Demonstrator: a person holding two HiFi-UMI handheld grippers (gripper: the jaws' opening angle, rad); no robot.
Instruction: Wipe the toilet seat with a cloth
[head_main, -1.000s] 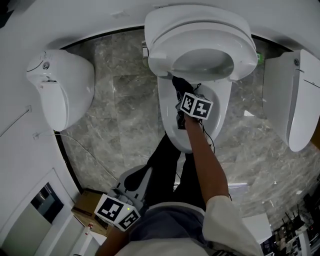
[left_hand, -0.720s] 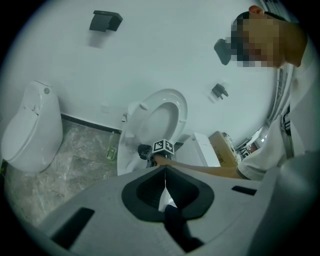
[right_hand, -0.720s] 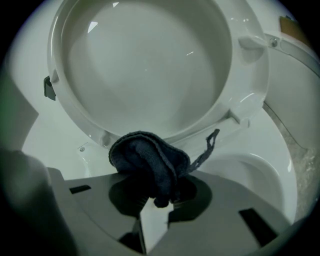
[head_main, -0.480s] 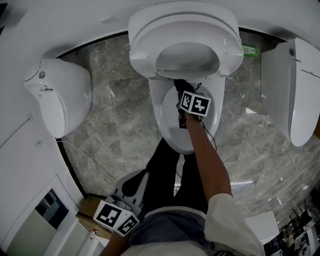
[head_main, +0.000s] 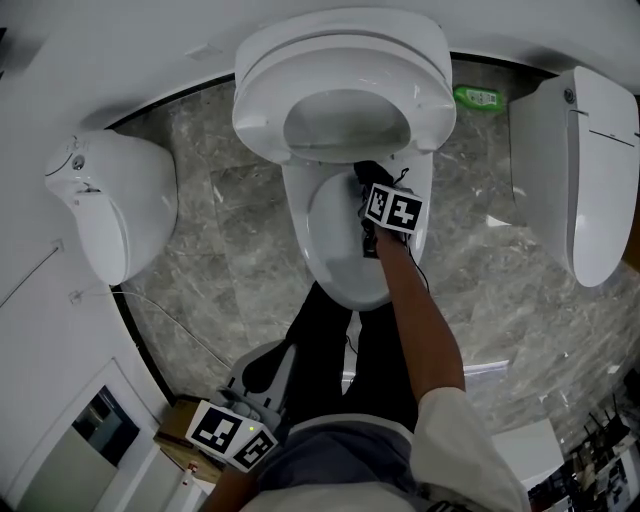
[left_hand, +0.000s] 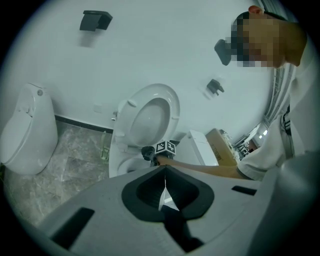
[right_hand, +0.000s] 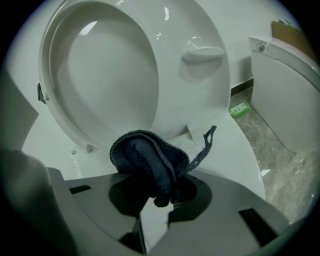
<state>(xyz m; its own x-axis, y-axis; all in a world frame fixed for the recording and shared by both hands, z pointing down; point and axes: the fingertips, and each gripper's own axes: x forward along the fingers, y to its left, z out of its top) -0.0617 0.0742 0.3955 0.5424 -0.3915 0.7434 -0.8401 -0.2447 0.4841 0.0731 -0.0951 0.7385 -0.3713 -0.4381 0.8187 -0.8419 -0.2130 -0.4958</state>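
A dark blue knitted cloth (right_hand: 150, 160), bunched, was gripped in the right gripper (right_hand: 160, 195) at the far end of the white toilet bowl rim (right_hand: 240, 150), just below the raised white plastic toilet seat (right_hand: 200, 85). Its loose thread loop (right_hand: 206, 142) could be snagged on the hinge, or the wad dropped into the bowl by a slack grip. Only the right gripper view showed that loop. Only its own view showed the left gripper (left_hand: 163, 172) clenched on nothing, held near the person's body.
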